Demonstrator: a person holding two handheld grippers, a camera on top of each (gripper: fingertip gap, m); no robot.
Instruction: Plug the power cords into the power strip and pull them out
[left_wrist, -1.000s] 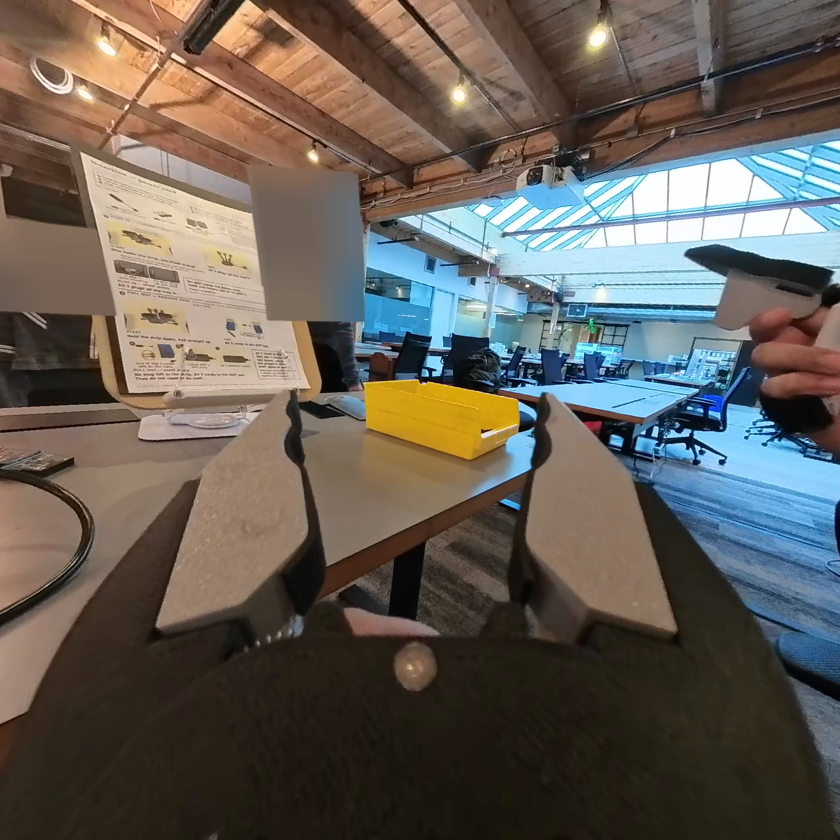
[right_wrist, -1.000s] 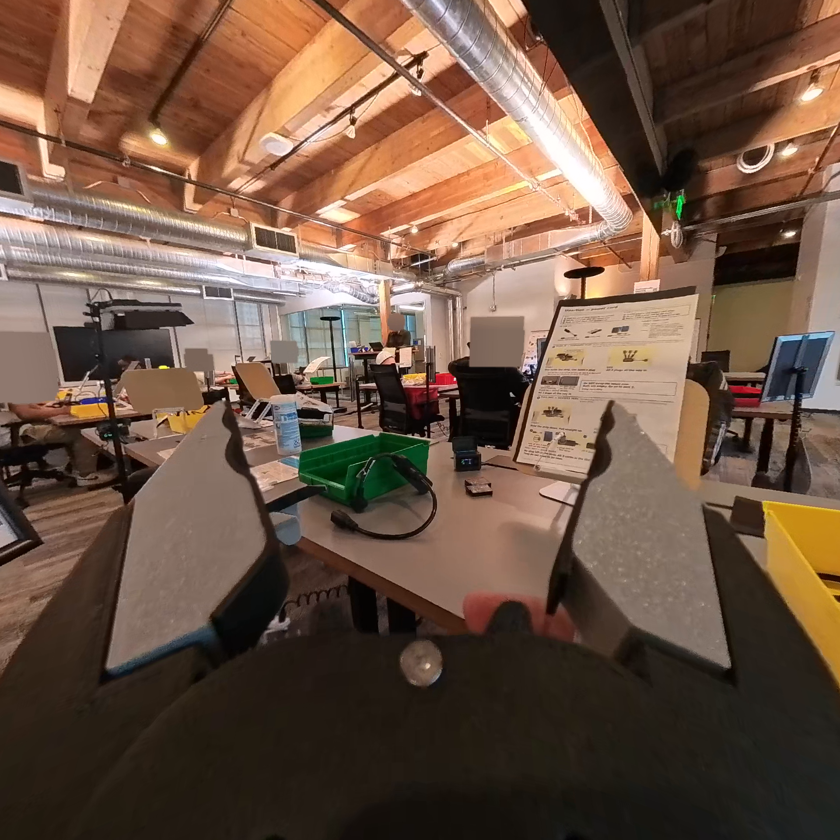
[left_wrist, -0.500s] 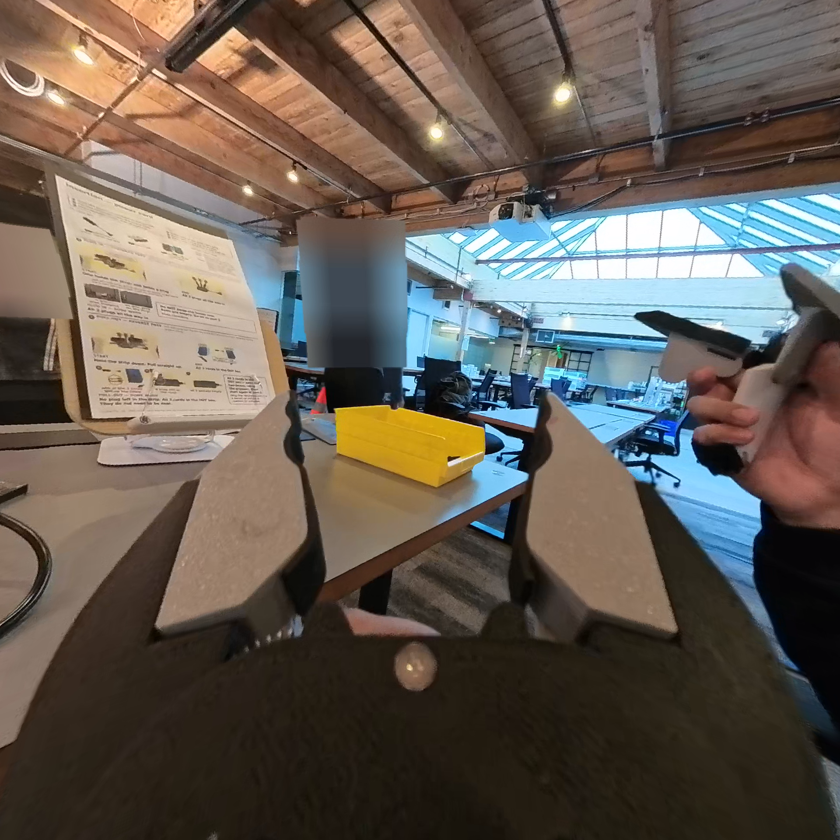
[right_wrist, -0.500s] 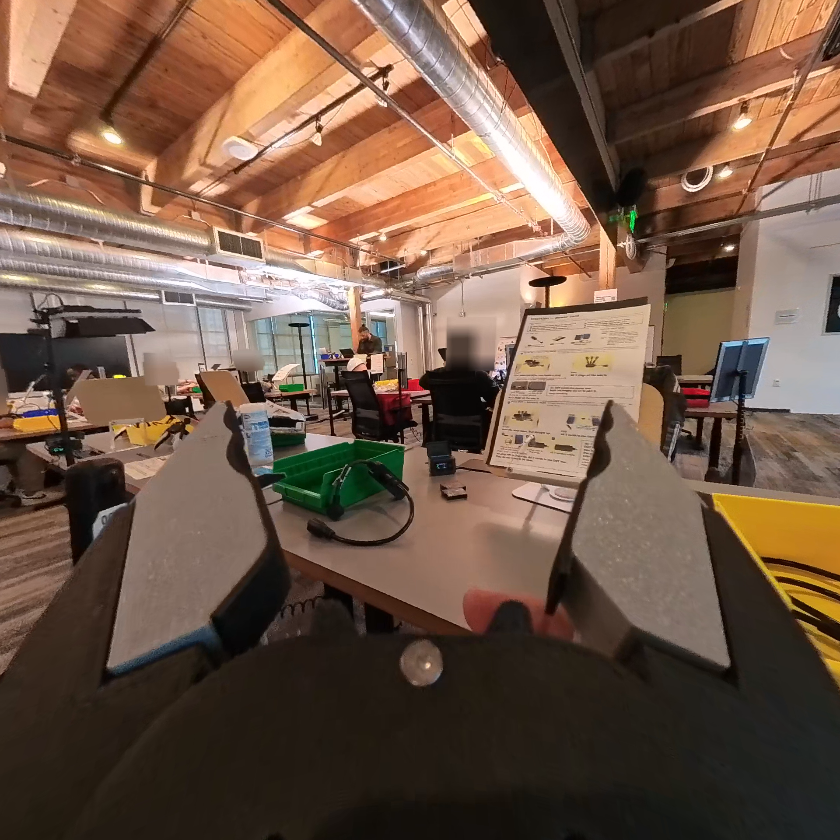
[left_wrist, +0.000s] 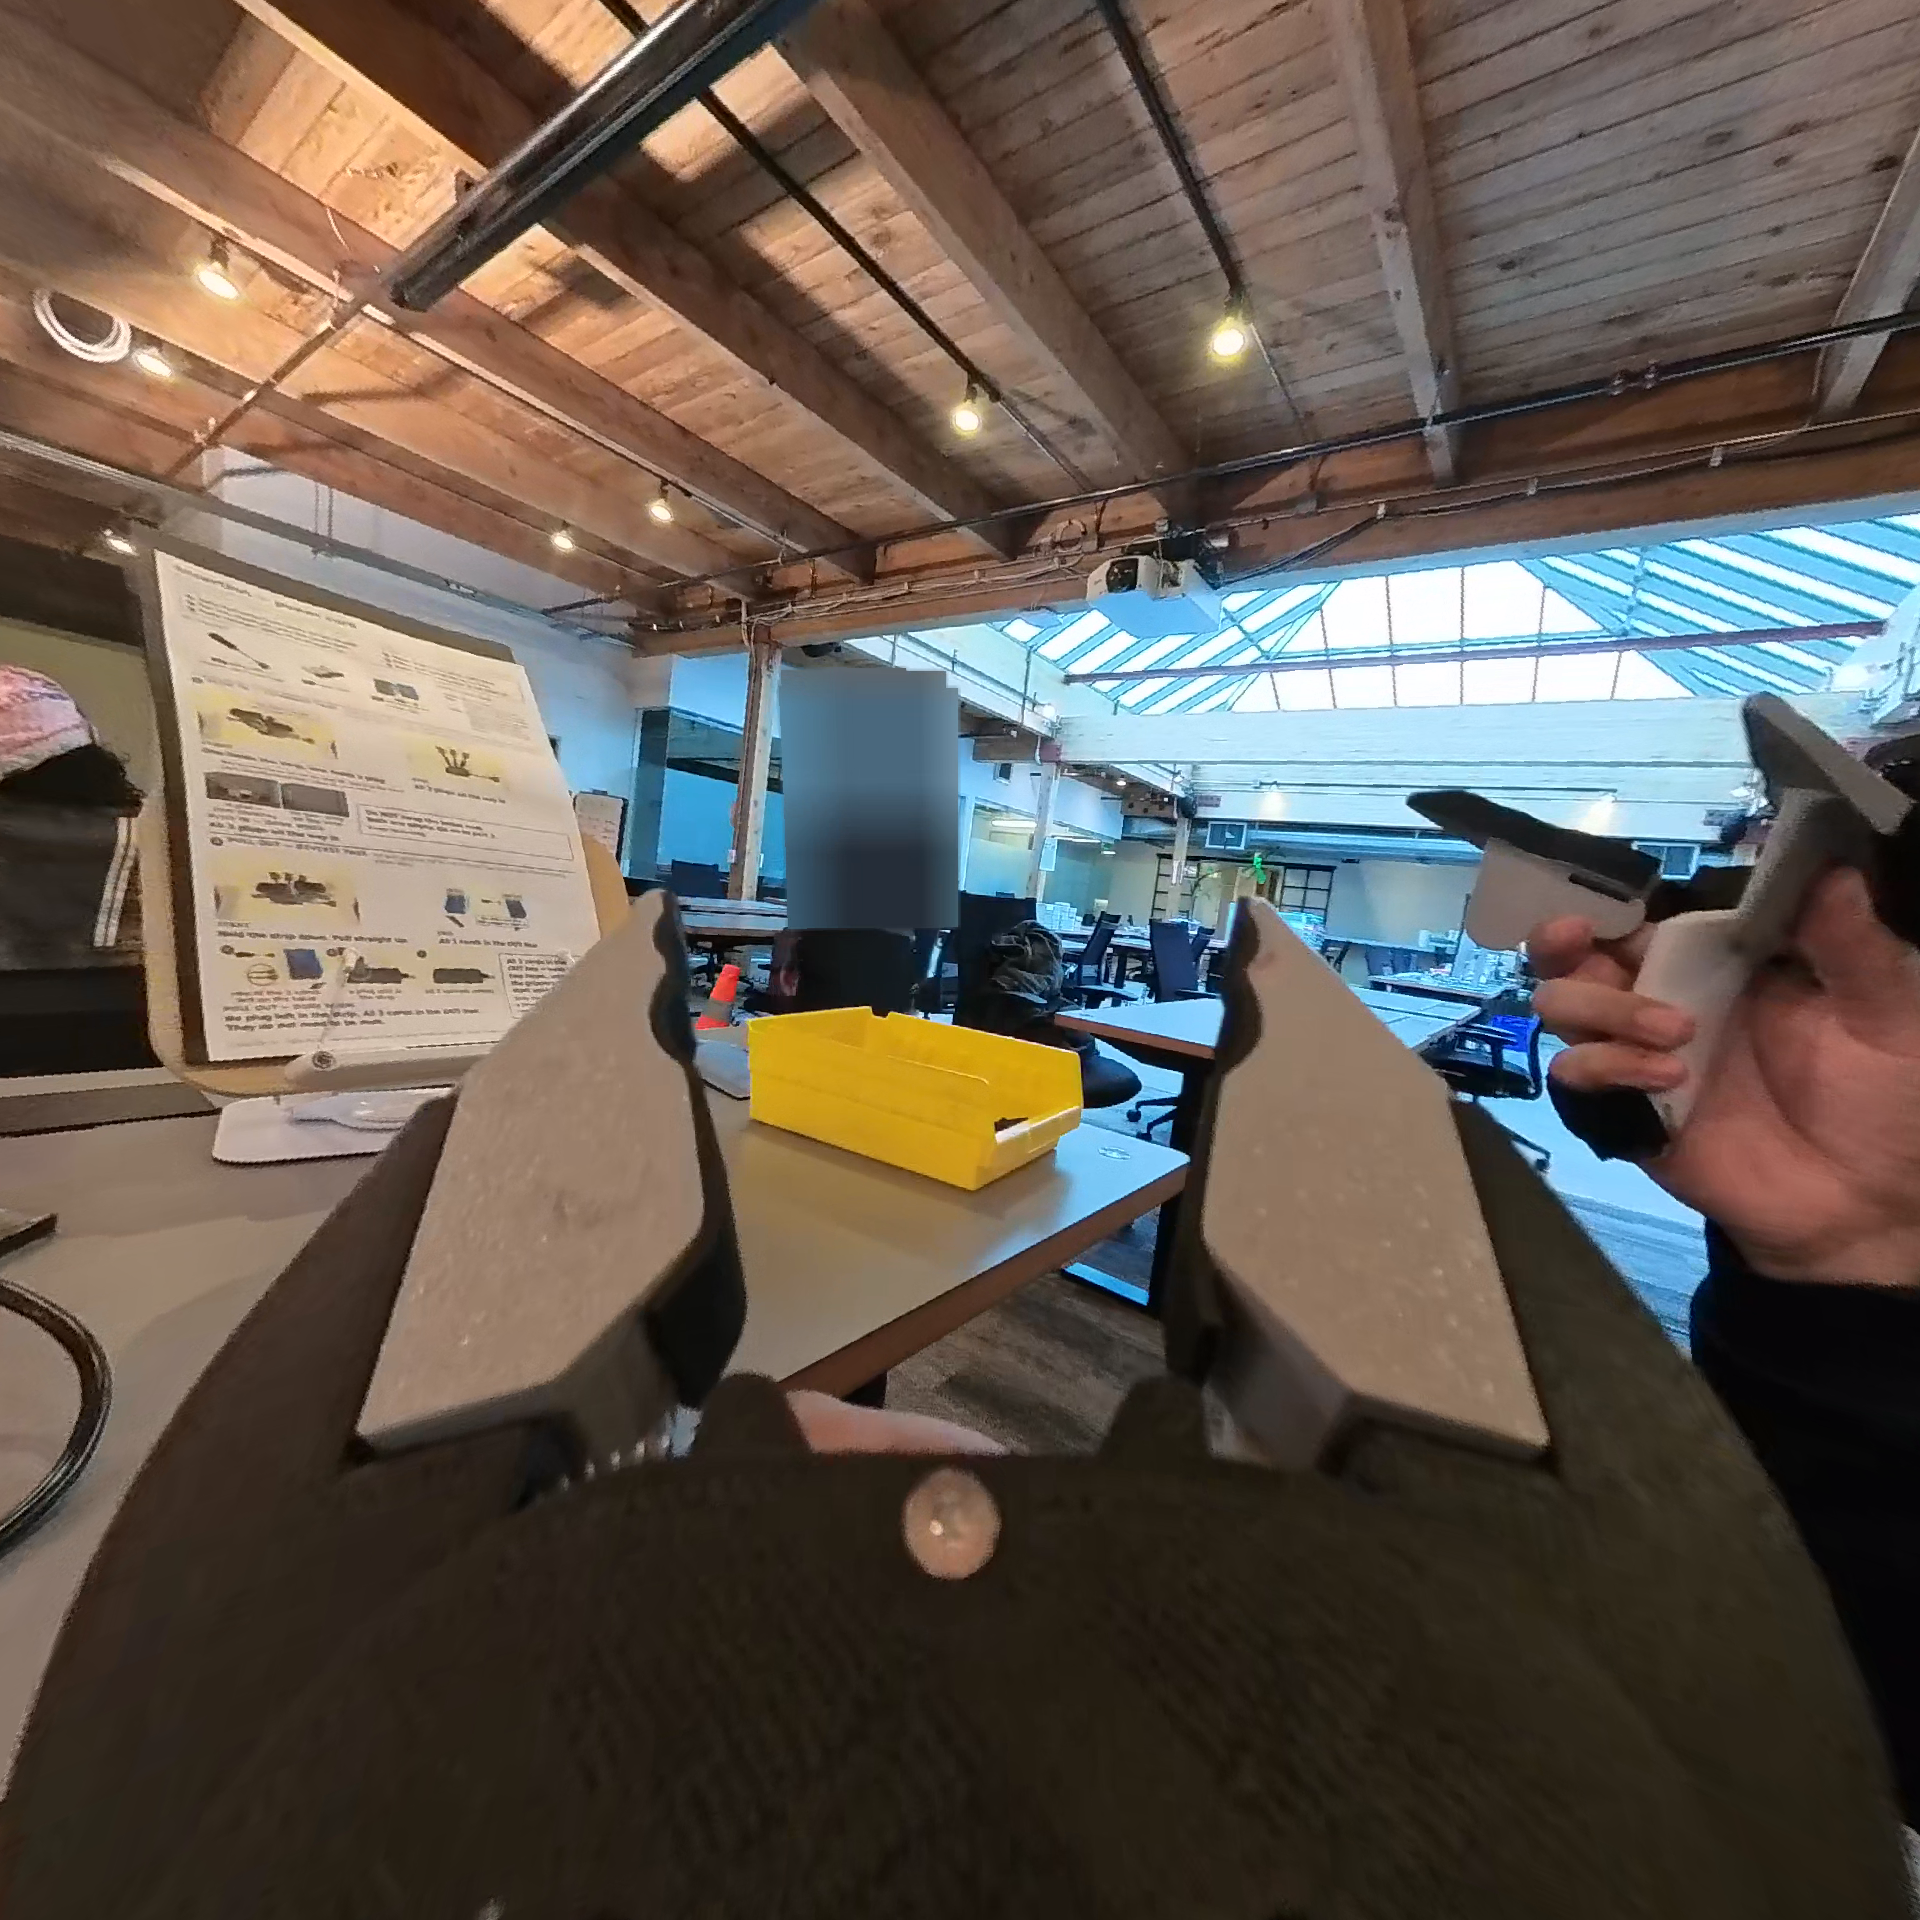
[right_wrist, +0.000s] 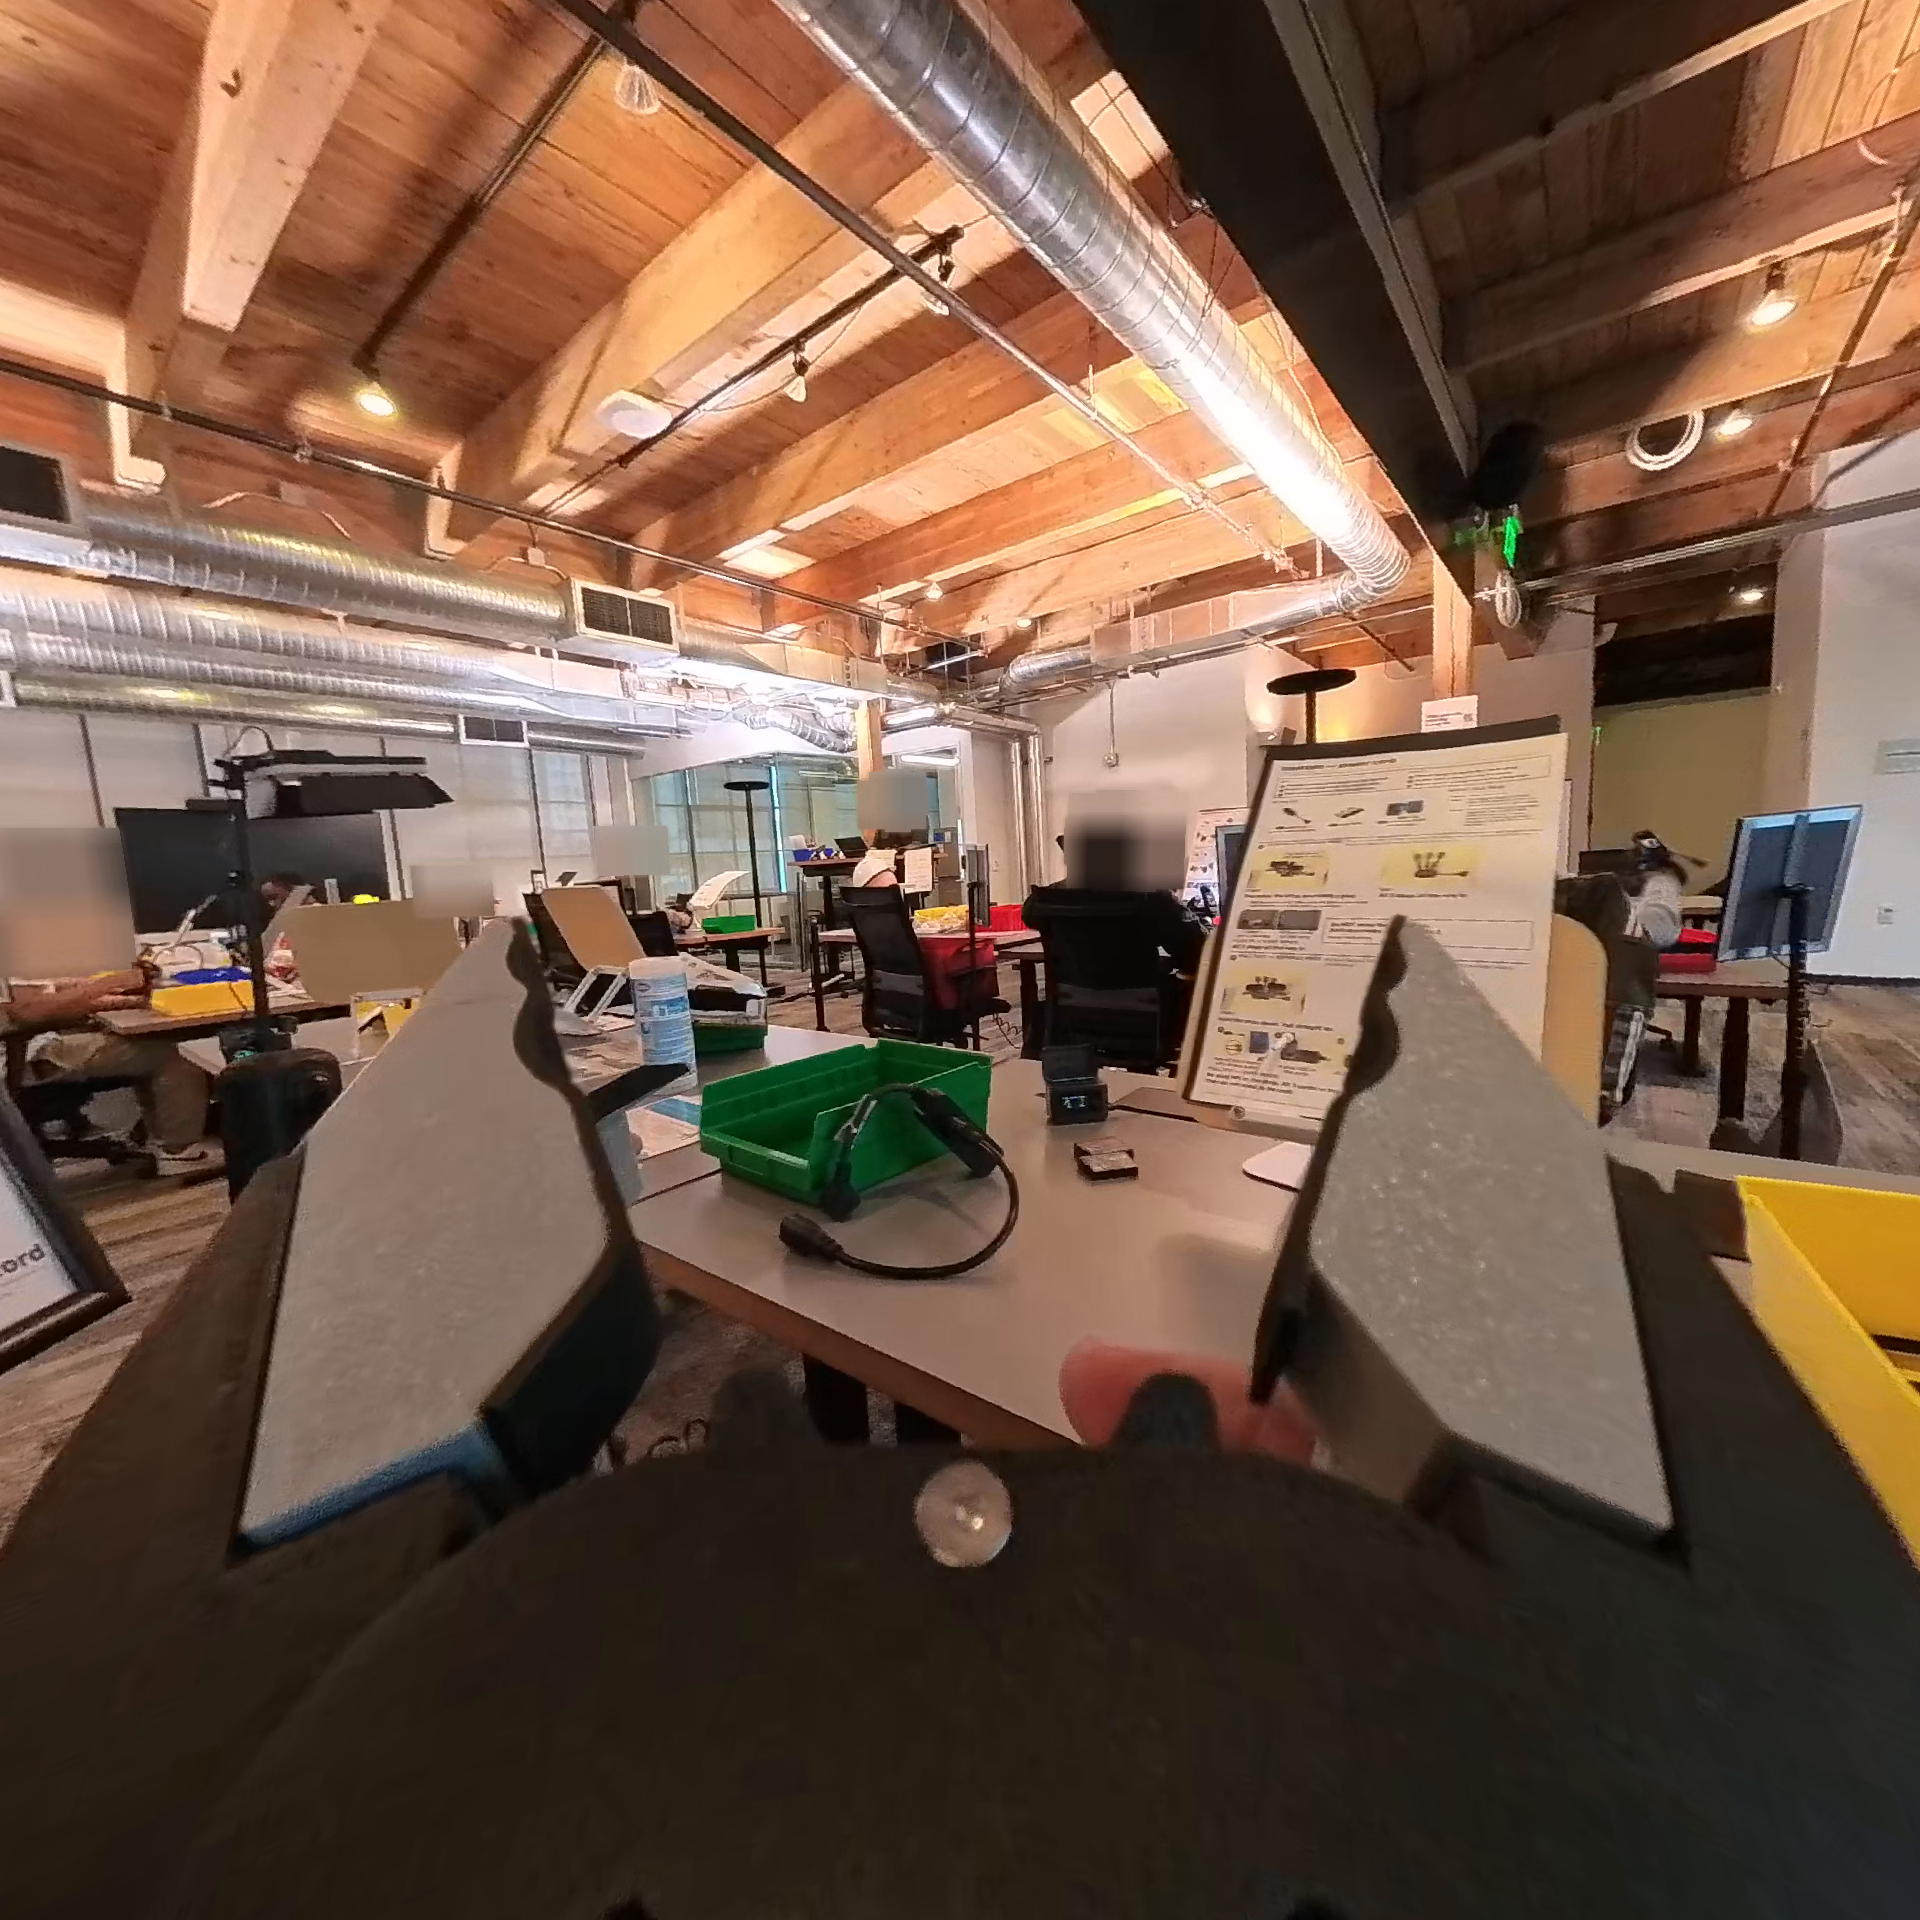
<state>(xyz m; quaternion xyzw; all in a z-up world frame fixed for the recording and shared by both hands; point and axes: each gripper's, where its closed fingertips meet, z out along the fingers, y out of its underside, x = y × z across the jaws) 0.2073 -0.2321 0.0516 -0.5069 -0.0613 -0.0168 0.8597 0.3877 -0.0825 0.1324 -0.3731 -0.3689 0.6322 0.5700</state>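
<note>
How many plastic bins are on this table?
2. A yellow bin sits near the table's right corner, and a green bin at the left end has a black cord hanging out. Far tables have more.

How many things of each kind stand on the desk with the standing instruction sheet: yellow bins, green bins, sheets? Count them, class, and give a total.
Yellow bin: 1
Green bin: 1
Instruction sheet: 1
Total: 3
</note>
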